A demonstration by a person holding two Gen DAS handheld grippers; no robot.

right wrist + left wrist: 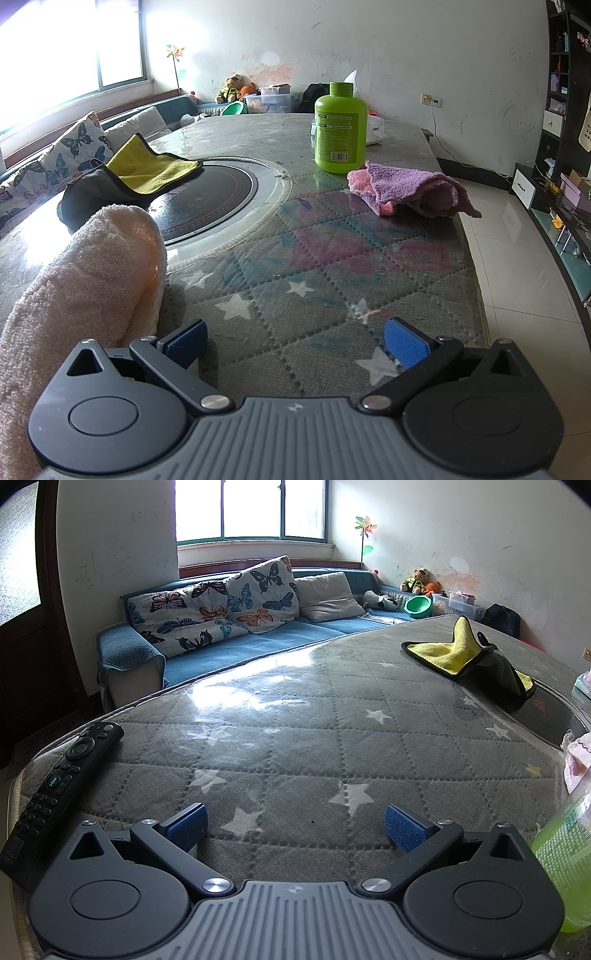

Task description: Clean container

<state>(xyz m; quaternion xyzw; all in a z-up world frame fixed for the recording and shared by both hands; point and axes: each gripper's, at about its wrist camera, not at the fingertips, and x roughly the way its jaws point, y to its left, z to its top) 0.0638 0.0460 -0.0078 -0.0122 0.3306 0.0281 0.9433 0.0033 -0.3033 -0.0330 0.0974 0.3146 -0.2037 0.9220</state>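
Both my grippers, left [295, 827] and right [295, 343], gape empty; a careless grab could topple the tall bottle [340, 127].

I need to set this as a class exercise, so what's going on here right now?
Nothing is being handled yet. The left gripper and right gripper both hover over the quilted table, jaws wide open and empty. The green bottle stands upright, with a purple cloth lying beside it and a yellow cloth further off.
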